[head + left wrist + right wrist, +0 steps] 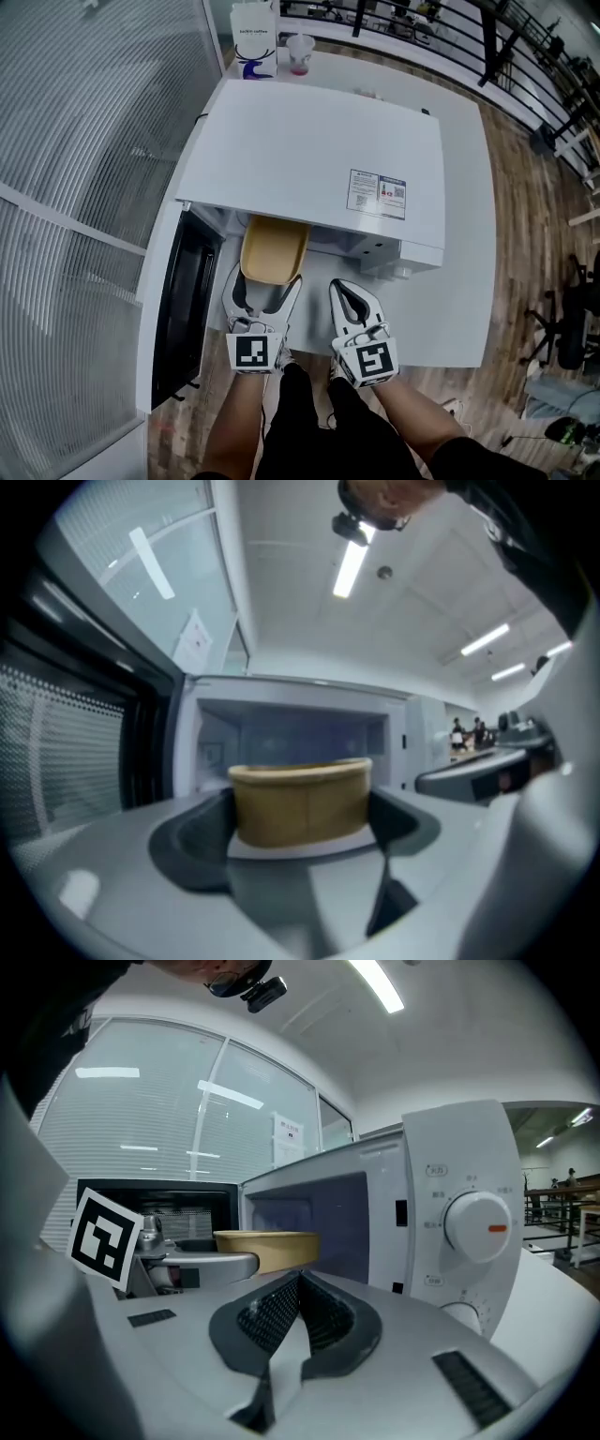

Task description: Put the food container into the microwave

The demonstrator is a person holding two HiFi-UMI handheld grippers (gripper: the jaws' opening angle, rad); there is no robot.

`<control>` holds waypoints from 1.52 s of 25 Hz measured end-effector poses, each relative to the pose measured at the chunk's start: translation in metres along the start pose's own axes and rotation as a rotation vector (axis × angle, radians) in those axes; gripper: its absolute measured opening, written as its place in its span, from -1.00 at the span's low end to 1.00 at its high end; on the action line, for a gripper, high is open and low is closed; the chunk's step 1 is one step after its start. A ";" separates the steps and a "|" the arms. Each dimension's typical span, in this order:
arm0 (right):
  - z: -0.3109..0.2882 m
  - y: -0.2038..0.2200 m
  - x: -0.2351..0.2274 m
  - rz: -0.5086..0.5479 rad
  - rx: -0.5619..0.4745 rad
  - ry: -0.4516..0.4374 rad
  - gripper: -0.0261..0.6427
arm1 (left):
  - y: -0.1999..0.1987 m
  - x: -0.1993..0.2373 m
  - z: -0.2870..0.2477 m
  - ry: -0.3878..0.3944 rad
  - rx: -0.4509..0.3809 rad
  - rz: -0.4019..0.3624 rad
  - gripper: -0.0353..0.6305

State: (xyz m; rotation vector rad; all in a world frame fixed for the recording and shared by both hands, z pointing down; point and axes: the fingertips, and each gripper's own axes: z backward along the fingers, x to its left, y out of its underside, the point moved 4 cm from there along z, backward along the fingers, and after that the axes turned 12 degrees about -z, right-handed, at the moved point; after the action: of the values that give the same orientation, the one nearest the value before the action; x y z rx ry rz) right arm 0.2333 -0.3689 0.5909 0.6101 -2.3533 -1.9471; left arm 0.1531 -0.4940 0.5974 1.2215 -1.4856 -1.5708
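Left gripper (265, 289): its jaws are closed on the near end of the food container (275, 248), one against each side wall. Holding it at that end leaves the far end free to lead the way in.
Food container: tan, oblong and open-topped. It is carried level at the mouth of the microwave (319, 155), with its far end tucked just under the front edge of the top. It looks to me not yet set down inside.
Right gripper (349, 294): its jaws are pressed together with nothing between them. It hangs just beside the left one, in front of the control dial (478, 1225) and off to the side of the opening, probably to keep clear.
Door (183, 305): swung wide to the left, so the way in is open.
Cavity (300, 735): it sits straight behind the container in the left gripper view, so the approach is lined up.
Table (459, 309): white, and the microwave stands on it.
Step in hand: insertion, by my reading. Next would be a level push forward, then lowering and letting go.
Risk: held by one end, the container may dip, or a jaw may catch the frame.
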 end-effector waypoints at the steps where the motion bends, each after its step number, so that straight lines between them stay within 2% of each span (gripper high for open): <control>1: -0.005 0.001 -0.002 -0.005 0.000 0.008 -0.90 | 0.001 0.002 -0.007 0.002 -0.004 -0.003 0.46; 14: -0.030 0.029 -0.008 -0.101 0.017 0.071 -0.90 | 0.012 0.003 -0.075 0.021 0.010 -0.031 0.46; 20: -0.030 0.036 0.003 -0.093 0.054 0.060 -0.90 | 0.020 0.000 -0.091 0.009 0.063 -0.098 0.46; 26: -0.028 0.032 0.004 -0.101 0.068 0.075 -0.90 | 0.028 -0.001 -0.099 0.001 0.111 -0.075 0.47; 30: -0.024 0.031 0.000 -0.111 0.046 0.074 -0.90 | 0.032 -0.002 -0.104 0.027 0.146 -0.070 0.47; 36: -0.016 0.035 -0.005 -0.119 0.054 0.080 -0.90 | 0.044 -0.002 -0.098 0.028 0.202 -0.015 0.49; 38: -0.015 0.034 -0.005 -0.116 0.048 0.072 -0.90 | 0.046 -0.003 -0.094 0.026 0.210 -0.006 0.55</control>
State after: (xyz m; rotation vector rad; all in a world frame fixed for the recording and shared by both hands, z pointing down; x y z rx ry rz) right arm 0.2325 -0.3765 0.6278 0.8233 -2.3777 -1.8825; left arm 0.2350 -0.5338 0.6498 1.3588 -1.6637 -1.4251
